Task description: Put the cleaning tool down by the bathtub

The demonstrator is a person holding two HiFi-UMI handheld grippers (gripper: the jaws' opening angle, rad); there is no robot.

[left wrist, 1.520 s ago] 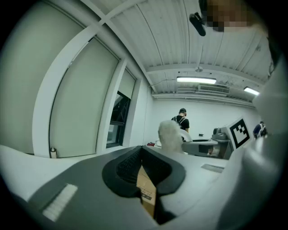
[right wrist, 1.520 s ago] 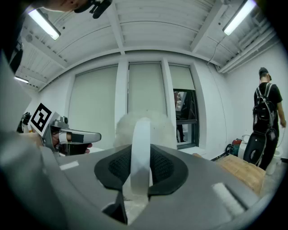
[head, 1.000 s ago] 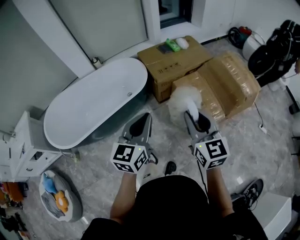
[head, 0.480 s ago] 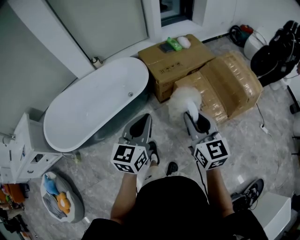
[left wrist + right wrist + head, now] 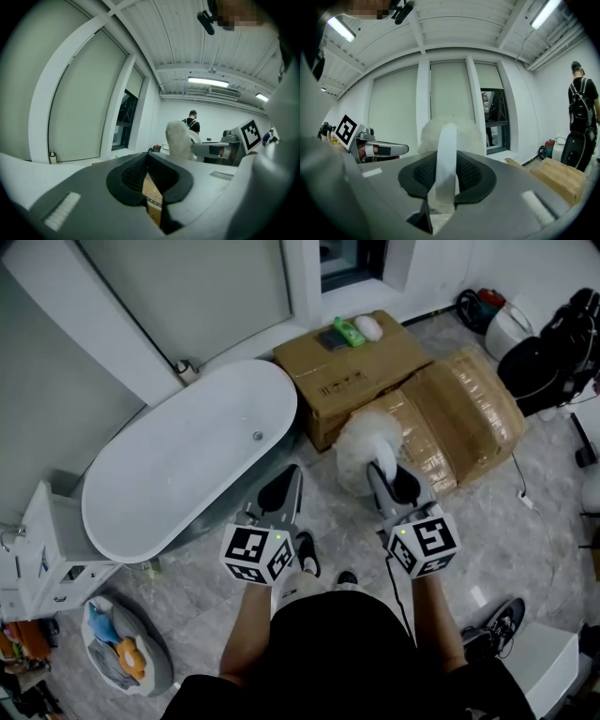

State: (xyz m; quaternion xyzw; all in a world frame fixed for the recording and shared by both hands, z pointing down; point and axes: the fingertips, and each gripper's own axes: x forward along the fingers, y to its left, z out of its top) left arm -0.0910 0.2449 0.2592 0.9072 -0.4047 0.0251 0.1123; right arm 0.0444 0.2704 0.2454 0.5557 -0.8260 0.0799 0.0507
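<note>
Flanking the bathtub: boxes, white cabinet

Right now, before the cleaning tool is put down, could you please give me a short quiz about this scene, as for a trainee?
1. True or false: the fluffy white brush already lies on the floor beside the bathtub.
2. Which gripper clamps the brush's white handle? A: left. B: right. C: both.
3. Name the brown things standing beside the bathtub.

Key
1. False; it is held in the air.
2. B, the right gripper.
3. Cardboard boxes.
</note>
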